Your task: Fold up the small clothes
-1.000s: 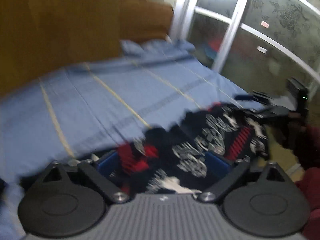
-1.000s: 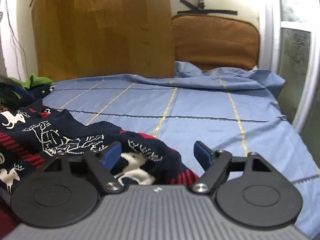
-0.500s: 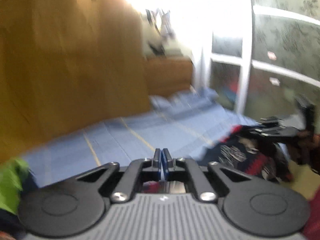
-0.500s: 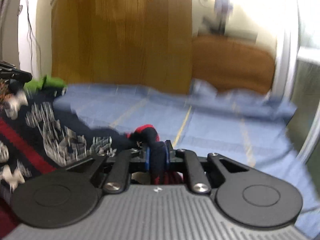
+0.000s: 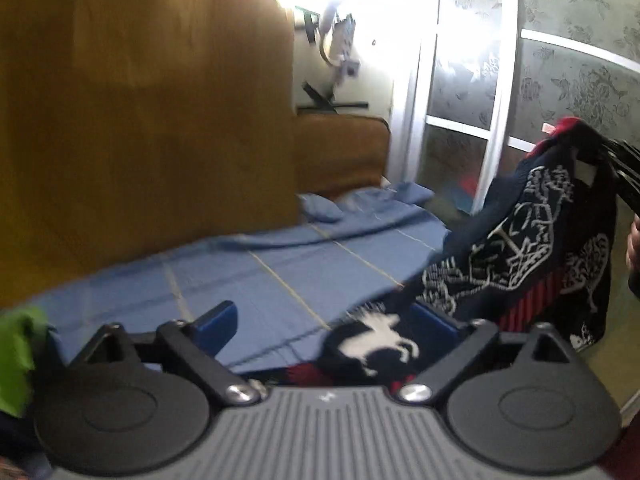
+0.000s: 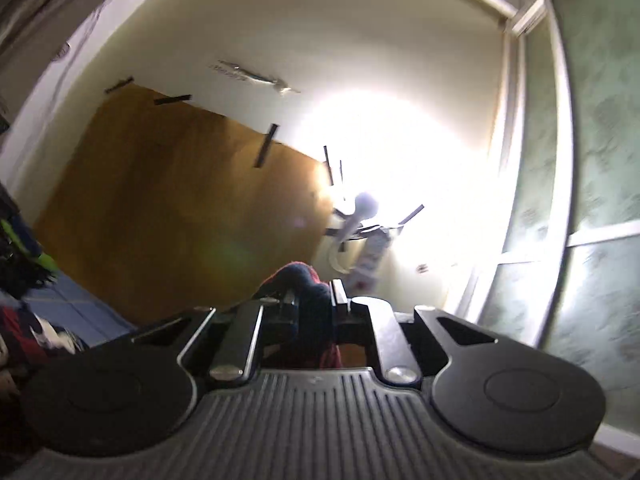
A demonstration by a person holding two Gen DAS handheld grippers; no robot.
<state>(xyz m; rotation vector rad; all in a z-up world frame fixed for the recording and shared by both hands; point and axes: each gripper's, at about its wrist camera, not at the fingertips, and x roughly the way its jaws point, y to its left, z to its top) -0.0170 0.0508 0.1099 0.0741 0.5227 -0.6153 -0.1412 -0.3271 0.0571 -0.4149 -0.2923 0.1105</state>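
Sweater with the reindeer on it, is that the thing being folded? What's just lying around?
For the job:
- dark reindeer sweater, hanging up in the air
- right gripper, pinching the sweater's edge
- left gripper, jaws just opened, some sweater lying loose between them
- blue bedsheet, the folding place

Just lying about:
- green cloth
- brown headboard
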